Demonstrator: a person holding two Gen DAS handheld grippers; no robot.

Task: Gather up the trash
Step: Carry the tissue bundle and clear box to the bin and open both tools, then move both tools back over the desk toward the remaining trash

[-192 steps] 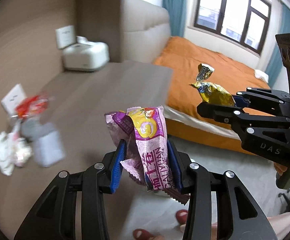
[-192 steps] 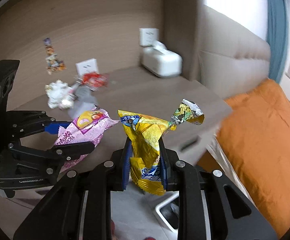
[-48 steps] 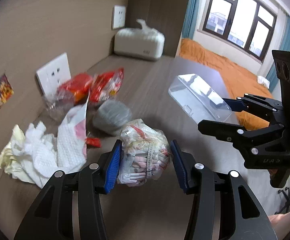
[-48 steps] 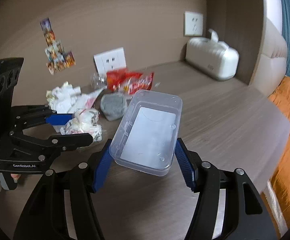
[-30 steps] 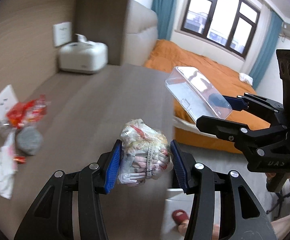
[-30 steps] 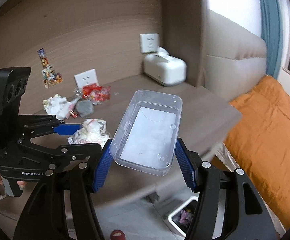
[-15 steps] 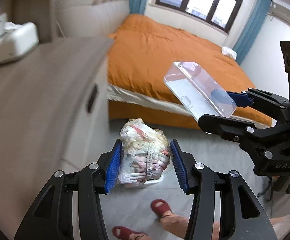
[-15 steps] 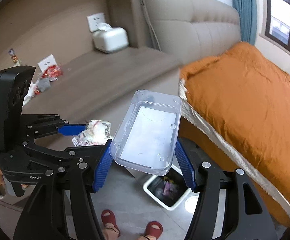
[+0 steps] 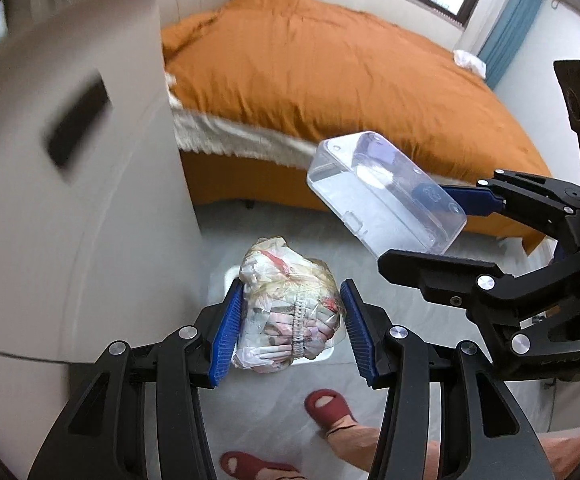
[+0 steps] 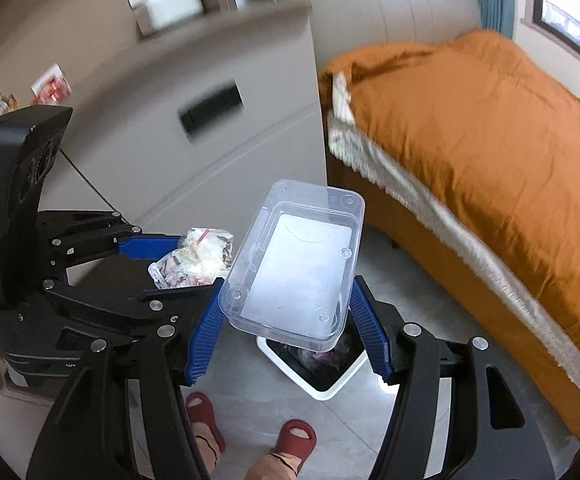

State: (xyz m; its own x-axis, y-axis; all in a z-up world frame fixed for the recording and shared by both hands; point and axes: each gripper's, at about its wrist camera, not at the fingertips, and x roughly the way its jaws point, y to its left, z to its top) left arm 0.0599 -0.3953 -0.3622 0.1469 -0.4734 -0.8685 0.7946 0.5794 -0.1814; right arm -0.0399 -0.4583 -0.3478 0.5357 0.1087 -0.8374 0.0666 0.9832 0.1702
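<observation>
poised above the white rectangular floor bin (image 10: pixel 322 390) for dropping: left gripper (image 9: pixel 292 330) clenched on crumpled clear plastic trash bundle (image 9: pixel 290 322), right gripper (image 10: pixel 287 330) grasping clear rectangular plastic box (image 10: pixel 296 264).

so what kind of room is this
Most likely a bedroom: an orange-covered bed with a padded headboard, a cabinet beside it, and a small bin on the floor.

Below me the white bin (image 10: pixel 322 390) stands on the floor, its mouth partly covered by the clear plastic box (image 10: pixel 296 258) my right gripper (image 10: pixel 287 334) carries. To the left the grey cabinet (image 10: pixel 217 128) walls me in; to the right the orange bed (image 10: pixel 482 152) does. My left gripper (image 10: pixel 157 258) crowds just beside the box. Red slippers (image 10: pixel 296 438) stand near.
</observation>
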